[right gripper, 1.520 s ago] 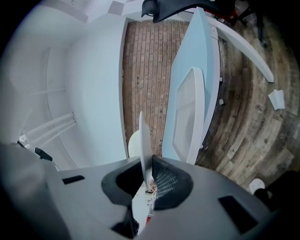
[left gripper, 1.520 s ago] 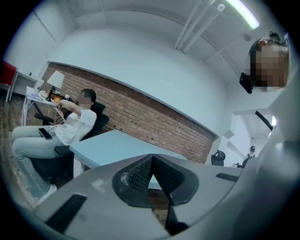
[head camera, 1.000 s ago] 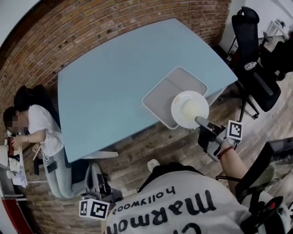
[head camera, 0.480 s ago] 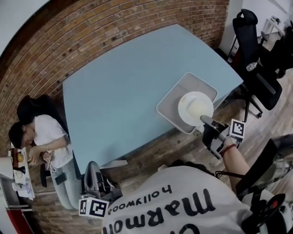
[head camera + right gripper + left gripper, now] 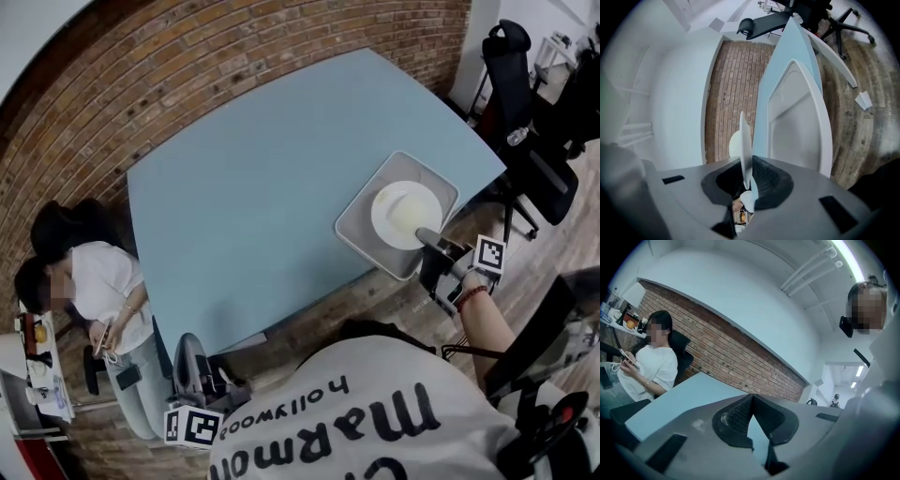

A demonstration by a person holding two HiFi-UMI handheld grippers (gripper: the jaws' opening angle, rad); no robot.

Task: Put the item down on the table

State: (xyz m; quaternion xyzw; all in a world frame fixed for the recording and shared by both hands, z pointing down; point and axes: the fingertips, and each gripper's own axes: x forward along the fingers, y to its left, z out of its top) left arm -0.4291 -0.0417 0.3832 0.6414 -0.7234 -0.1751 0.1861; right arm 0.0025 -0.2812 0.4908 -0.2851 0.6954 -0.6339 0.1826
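Observation:
A round white plate [image 5: 406, 214] hangs over the grey tray [image 5: 361, 225] at the right corner of the light blue table [image 5: 253, 169]. My right gripper [image 5: 425, 235] is shut on the plate's near rim. In the right gripper view the plate [image 5: 746, 140] shows edge-on between the jaws of the right gripper [image 5: 748, 165], with the tray [image 5: 799, 122] beyond it. Whether the plate touches the tray I cannot tell. My left gripper [image 5: 191, 373] hangs low at the lower left, off the table. In its own view the left gripper [image 5: 751, 398] is shut and holds nothing.
A person in a white shirt [image 5: 89, 277] sits at the table's left end with a phone. Black office chairs [image 5: 520, 112] stand right of the table. A brick wall [image 5: 234, 47] runs behind it. The tray overhangs the table's near edge above the wood floor [image 5: 309, 319].
The plate in my right gripper has moved from beyond the tray's near edge to over the tray's middle. The left gripper has stayed low at the lower left.

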